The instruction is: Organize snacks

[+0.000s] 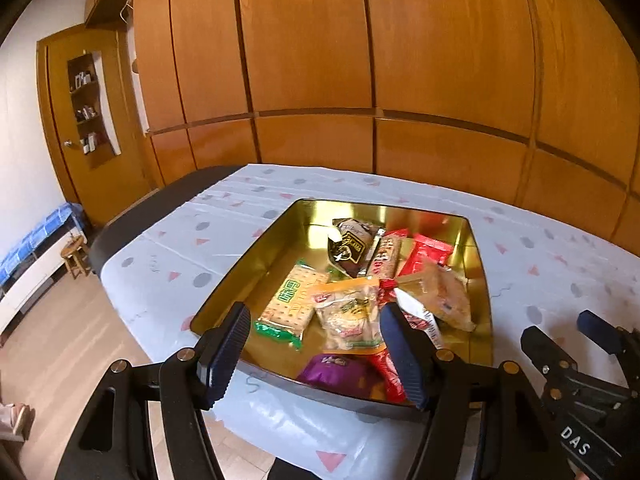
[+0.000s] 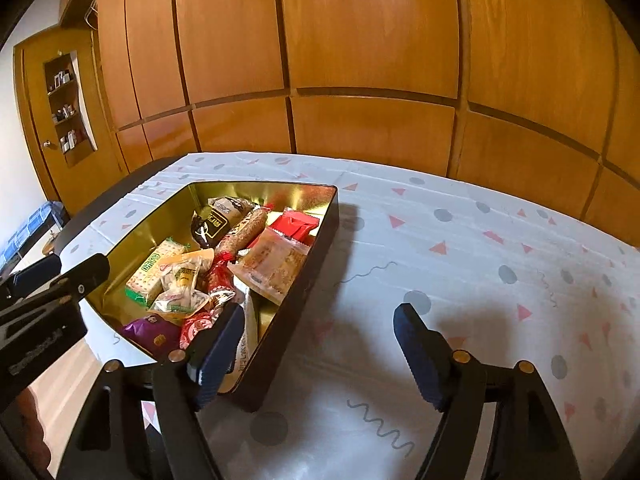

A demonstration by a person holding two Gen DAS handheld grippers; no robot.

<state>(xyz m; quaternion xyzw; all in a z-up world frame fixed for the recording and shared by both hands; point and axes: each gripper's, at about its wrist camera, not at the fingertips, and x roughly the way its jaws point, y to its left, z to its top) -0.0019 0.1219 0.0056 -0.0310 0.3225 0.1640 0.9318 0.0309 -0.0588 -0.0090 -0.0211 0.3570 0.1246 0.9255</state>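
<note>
Snack packets lie gathered inside a gold-lined tin [image 1: 224,280] on a cloth-covered table [image 2: 480,240], so the sorting looks largely done; no loose packet shows on the cloth. In the left wrist view a green cracker pack [image 1: 288,304] sits at seven o'clock in the tin, a dark packet [image 1: 352,248] at twelve o'clock, a red packet [image 1: 430,254] at two o'clock and a purple packet [image 1: 336,372] at six o'clock against the near wall. The left gripper [image 1: 316,354] hangs over the tin's near edge, tilted down, fingers wide, gripping nothing. The right gripper [image 2: 320,352] is tilted down over bare cloth at the tin's near right corner, fingers wide apart and empty, probably clearing away from the tin.
</note>
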